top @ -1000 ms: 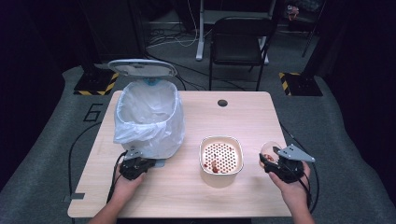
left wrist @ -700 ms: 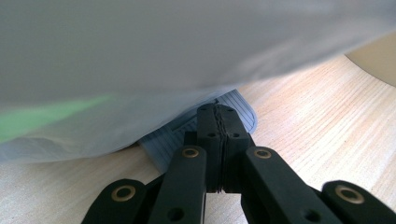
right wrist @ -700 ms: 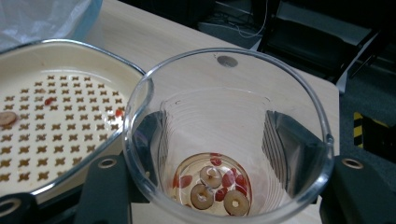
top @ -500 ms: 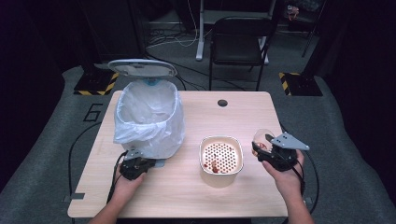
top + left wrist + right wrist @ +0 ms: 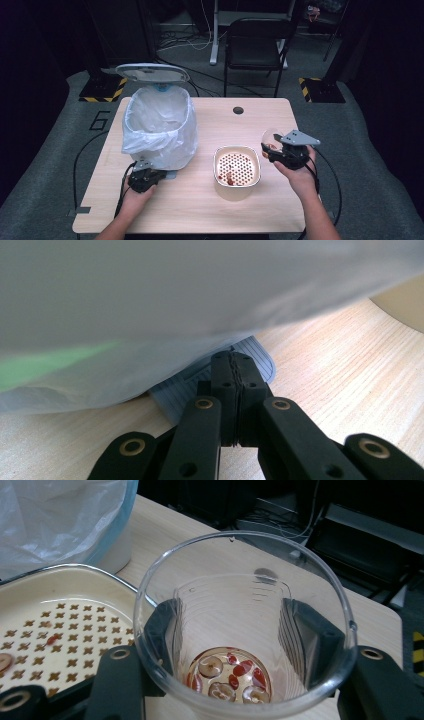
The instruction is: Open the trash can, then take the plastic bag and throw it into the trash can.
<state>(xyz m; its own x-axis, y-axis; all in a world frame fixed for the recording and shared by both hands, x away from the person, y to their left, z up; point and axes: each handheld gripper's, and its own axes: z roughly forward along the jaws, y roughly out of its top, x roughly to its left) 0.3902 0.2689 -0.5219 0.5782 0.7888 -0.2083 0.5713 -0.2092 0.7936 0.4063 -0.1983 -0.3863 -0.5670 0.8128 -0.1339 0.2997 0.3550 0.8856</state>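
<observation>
A clear plastic cup (image 5: 240, 595) with red and pale food bits (image 5: 230, 677) at its bottom sits between the jaws of my right gripper (image 5: 235, 630), which is shut on it. From above, that cup (image 5: 271, 136) and right gripper (image 5: 274, 149) hover just right of a cream perforated strainer bowl (image 5: 237, 149), which holds a few red bits. My left gripper (image 5: 235, 362) is shut, its tips resting on the grey ribbed pedal (image 5: 260, 357) of a bin. The left gripper (image 5: 156, 176) sits at the bin's foot.
The bin (image 5: 159, 125) is lined with a translucent bag, and its lid (image 5: 152, 72) stands open. The bag (image 5: 190, 295) bulges over the left jaws. A cable hole (image 5: 238, 110) is at the table's far edge, with a black chair (image 5: 252, 45) behind.
My right gripper has carried the cup leftward, closer to the strainer bowl. The left gripper has stayed on the pedal.
</observation>
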